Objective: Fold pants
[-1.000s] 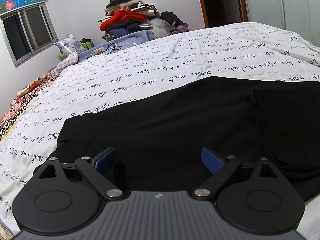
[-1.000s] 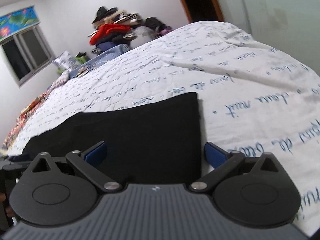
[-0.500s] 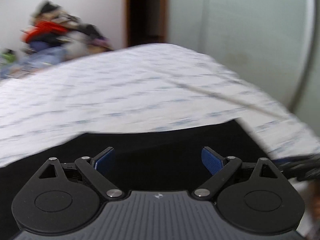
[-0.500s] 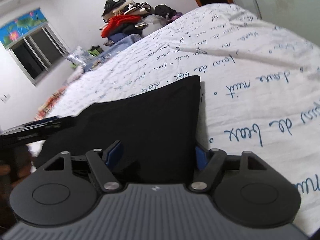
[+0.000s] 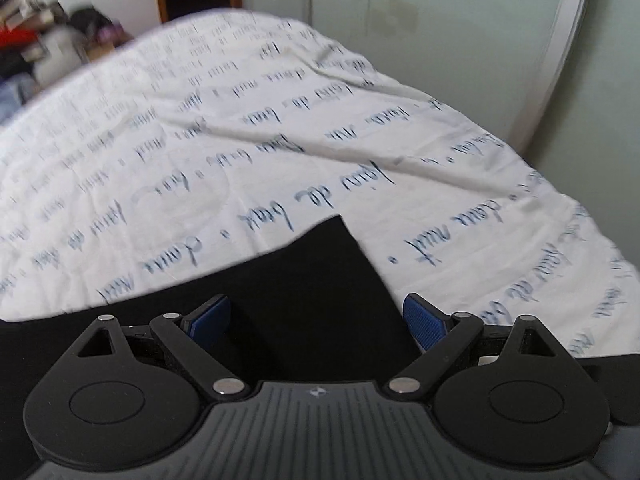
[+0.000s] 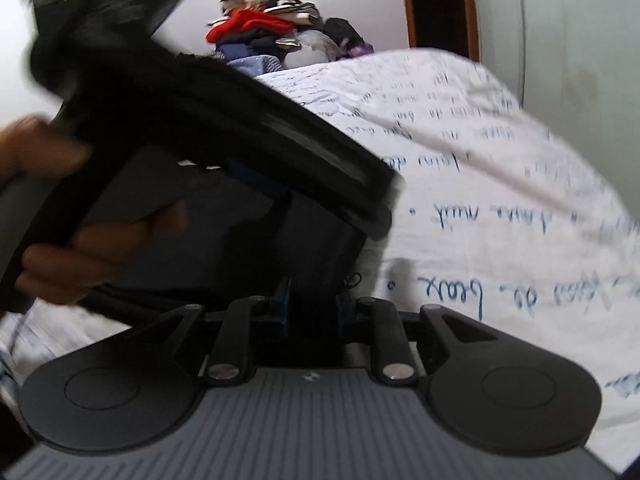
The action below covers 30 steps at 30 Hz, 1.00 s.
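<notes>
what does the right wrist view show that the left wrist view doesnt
Only the right wrist view shows the right tongs, whose jaws have just been closing and now pinch the black pants, plus the other device crossing the frame in a person's hand. Only the left wrist view shows the left tongs open over a corner of the pants, pads clear of the cloth. Both show the white script-printed bedsheet, the clothes pile and the doorway.

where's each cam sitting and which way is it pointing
Left wrist: sits on the left gripper, looking down over the pants corner and bed toward a wall; only its open fingers show.
Right wrist: sits on the right gripper, pinching the pants, facing the clothes pile; the left hand crosses it.
Shared: pants, bed.
</notes>
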### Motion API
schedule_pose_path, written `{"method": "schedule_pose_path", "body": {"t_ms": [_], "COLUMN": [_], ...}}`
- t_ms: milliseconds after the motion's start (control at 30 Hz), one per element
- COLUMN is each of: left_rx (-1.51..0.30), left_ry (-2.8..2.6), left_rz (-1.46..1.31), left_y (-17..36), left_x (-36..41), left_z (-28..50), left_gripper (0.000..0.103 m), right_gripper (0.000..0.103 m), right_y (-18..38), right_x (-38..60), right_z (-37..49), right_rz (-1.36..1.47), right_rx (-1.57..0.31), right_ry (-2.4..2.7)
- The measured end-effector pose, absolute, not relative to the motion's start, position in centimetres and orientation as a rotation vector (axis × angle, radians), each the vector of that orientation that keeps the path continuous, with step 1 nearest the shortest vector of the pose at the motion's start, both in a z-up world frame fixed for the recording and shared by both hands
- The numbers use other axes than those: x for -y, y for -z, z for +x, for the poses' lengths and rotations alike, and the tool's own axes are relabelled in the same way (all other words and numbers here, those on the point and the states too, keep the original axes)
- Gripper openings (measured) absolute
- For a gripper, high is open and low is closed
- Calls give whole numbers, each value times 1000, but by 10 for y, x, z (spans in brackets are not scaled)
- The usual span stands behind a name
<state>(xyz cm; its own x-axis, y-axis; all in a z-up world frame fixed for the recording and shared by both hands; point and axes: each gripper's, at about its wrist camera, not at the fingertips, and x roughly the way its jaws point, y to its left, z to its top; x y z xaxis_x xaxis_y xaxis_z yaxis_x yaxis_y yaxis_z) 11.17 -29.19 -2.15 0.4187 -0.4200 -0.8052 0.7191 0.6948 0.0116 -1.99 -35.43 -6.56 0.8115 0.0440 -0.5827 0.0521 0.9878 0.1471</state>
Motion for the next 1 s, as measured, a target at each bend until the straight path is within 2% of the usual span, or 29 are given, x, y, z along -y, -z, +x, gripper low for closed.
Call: {"method": "schedule_pose_path", "body": {"t_ms": [100,133,200,333,600,833,900,933,1000], "left_rx": [-889,-886,-868,-868,-824,-815,-827,-825,-817], "left_ry": [734,744,753,746,765,787,800,803,804], "left_rz": [362,350,350,276,252,288,269,262,261], "left_y": [27,26,23,19,10,27,25,20,7], "left_x": [289,288,287,286,302,315,310,304,289], "left_z": [110,110,104,108,99,97,99,100,102], "left_gripper": [39,28,16,10,9,9,10,11,15], "right_gripper": [17,16,14,10,6,6,10,16,41], "right_y": [64,63,62,62,49,58,62,63,58], "right_x": [348,346,342,347,374,380,375,377,381], "right_z": [-21,-22,-22,-25,-44,-47,-41,-40,-45], "right_rz": [95,78,39,81,193,224,240,255,265], "right_rx": [-614,-612,-605,-580,-515,-564,-584,-597,-595], "right_ry": [21,28,45,47,71,98,116,117,131]}}
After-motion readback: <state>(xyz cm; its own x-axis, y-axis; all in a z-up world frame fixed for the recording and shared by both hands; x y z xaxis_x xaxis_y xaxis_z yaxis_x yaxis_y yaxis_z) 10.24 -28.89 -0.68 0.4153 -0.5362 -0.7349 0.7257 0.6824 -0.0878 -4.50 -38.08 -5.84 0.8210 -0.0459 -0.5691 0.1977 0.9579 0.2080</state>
